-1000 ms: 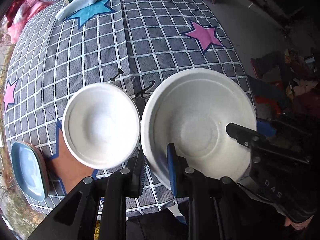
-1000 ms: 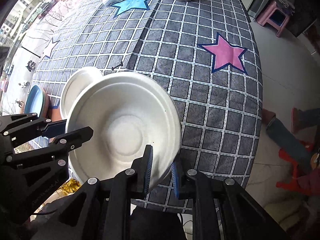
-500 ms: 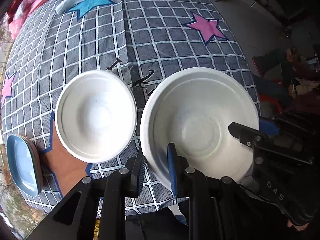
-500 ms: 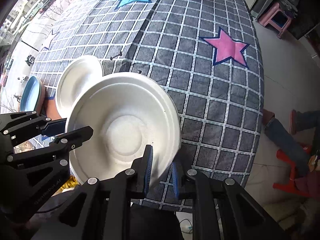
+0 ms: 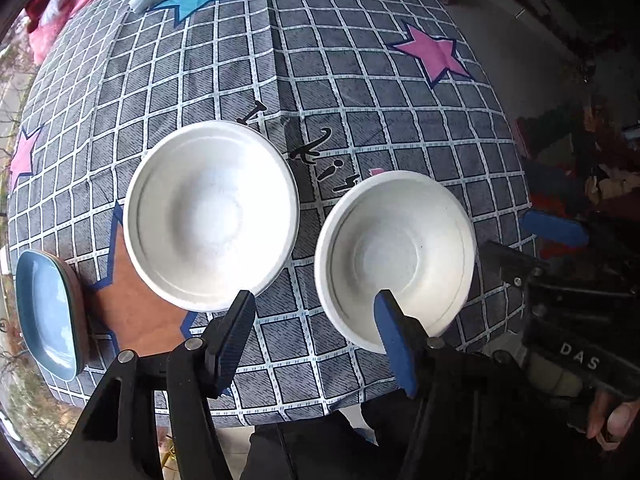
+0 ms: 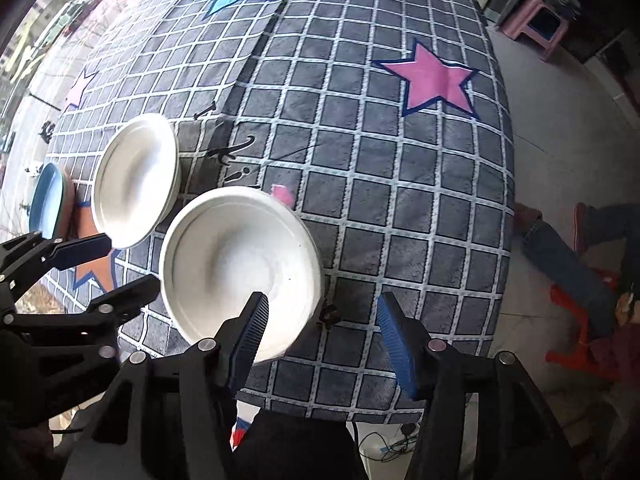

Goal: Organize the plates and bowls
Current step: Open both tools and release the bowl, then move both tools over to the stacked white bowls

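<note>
Left wrist view: left gripper [image 5: 316, 332] points down, jaws just parted and gripping nothing, beside right gripper [image 6: 322, 334], likewise just opened and empty. Right white bowl [image 5: 394, 260] rests released near the table's front edge [image 5: 280, 412], apart from left white bowl [image 5: 210, 214]; blue plate [image 5: 46, 312] sits at the left edge, with open tablecloth [image 5: 320, 60] beyond.

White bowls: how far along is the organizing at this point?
Done: one white bowl sits on the tablecloth beside the other white bowl. In hand: nothing; the left gripper and right gripper have just been opening, jaws empty. Left: bowls unstacked, blue plate apart at the edge.
</note>
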Demonstrator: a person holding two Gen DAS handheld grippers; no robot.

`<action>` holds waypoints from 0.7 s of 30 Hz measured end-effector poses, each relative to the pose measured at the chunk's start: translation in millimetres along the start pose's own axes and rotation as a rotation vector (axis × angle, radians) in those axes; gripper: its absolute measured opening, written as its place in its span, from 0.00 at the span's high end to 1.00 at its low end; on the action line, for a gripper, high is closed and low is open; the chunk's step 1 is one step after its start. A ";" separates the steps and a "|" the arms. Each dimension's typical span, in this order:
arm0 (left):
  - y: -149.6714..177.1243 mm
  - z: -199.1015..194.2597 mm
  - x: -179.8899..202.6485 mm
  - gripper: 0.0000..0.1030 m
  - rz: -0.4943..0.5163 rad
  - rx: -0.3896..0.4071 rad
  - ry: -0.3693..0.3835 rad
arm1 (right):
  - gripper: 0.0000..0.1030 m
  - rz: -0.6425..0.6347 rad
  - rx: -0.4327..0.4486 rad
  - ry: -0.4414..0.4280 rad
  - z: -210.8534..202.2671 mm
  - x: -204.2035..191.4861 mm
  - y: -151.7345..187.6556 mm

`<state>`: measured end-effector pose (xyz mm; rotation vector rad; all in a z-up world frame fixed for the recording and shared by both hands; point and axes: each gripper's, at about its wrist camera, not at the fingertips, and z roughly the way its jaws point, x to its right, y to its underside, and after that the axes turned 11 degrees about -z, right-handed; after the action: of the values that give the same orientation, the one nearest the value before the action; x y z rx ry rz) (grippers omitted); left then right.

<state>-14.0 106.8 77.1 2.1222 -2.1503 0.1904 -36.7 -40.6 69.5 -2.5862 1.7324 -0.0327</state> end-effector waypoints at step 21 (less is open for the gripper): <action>10.3 -21.4 -110.5 0.26 -0.324 0.023 -0.066 | 0.43 -0.167 0.015 -0.043 -3.5 -57.1 -53.0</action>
<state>-22.9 219.5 79.5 2.4808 -1.8067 0.1160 -9.6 32.4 74.8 -2.6928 1.4930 0.0060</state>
